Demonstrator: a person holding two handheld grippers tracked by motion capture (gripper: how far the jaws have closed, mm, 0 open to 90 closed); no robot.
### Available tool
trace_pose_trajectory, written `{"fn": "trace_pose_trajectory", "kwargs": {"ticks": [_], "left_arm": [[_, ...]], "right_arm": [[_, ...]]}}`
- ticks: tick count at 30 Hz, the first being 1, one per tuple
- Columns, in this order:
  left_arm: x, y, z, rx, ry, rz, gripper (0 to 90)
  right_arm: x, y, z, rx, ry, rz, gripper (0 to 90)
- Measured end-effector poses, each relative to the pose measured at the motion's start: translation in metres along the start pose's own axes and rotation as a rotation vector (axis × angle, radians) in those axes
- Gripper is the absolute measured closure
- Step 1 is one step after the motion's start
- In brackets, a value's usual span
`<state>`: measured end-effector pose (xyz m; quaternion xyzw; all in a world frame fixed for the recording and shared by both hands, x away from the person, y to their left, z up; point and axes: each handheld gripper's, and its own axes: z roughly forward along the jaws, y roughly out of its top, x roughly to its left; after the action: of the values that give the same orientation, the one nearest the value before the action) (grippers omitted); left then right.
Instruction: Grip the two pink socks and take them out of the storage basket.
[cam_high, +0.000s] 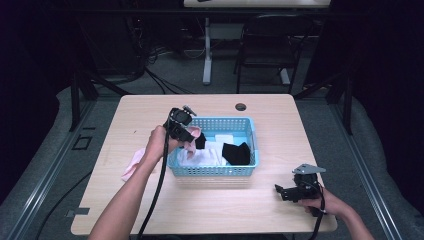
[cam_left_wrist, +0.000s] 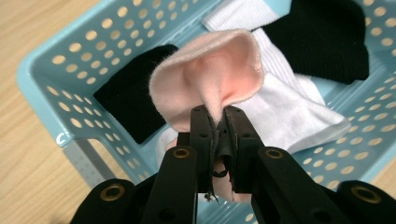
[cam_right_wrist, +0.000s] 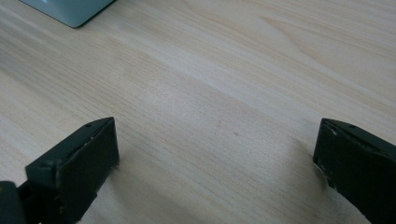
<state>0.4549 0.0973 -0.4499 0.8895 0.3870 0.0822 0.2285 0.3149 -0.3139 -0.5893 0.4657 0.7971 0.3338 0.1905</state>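
over the left end of the blue basket (cam_left_wrist: 51, 79), my left gripper (cam_left_wrist: 218, 122) pinches the pink sock (cam_left_wrist: 205, 79), so i should lower it well inside before releasing, while my right gripper (cam_right_wrist: 217, 154) rests spread above the table (cam_right_wrist: 210, 70).

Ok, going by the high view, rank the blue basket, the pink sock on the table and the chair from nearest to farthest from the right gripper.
From the right gripper:
1. Blue basket, to its left.
2. Pink sock, left of the basket.
3. Chair, beyond the table's far edge.
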Motion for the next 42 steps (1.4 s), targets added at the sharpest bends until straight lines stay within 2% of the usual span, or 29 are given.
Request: {"fn": "trace_pose_trajectory", "kwargs": {"ticks": [15, 26, 32, 42], "left_arm": [[0.004, -0.001, -0.039, -0.051, 0.014, 0.005, 82.6], [0.012, -0.010, -0.067, -0.107, 0.031, -0.006, 82.6], [0.018, -0.021, -0.083, -0.127, 0.053, -0.019, 82.6], [0.044, -0.053, -0.102, -0.155, 0.096, -0.092, 82.6]], "right_arm": [[0.000, 0.000, 0.000, 0.000, -0.001, 0.000, 0.0], [0.000, 0.000, 0.000, -0.001, 0.001, 0.000, 0.0], [0.000, 0.000, 0.000, -0.001, 0.001, 0.000, 0.0], [0.001, -0.001, -0.001, -0.001, -0.002, 0.000, 0.0]]}}
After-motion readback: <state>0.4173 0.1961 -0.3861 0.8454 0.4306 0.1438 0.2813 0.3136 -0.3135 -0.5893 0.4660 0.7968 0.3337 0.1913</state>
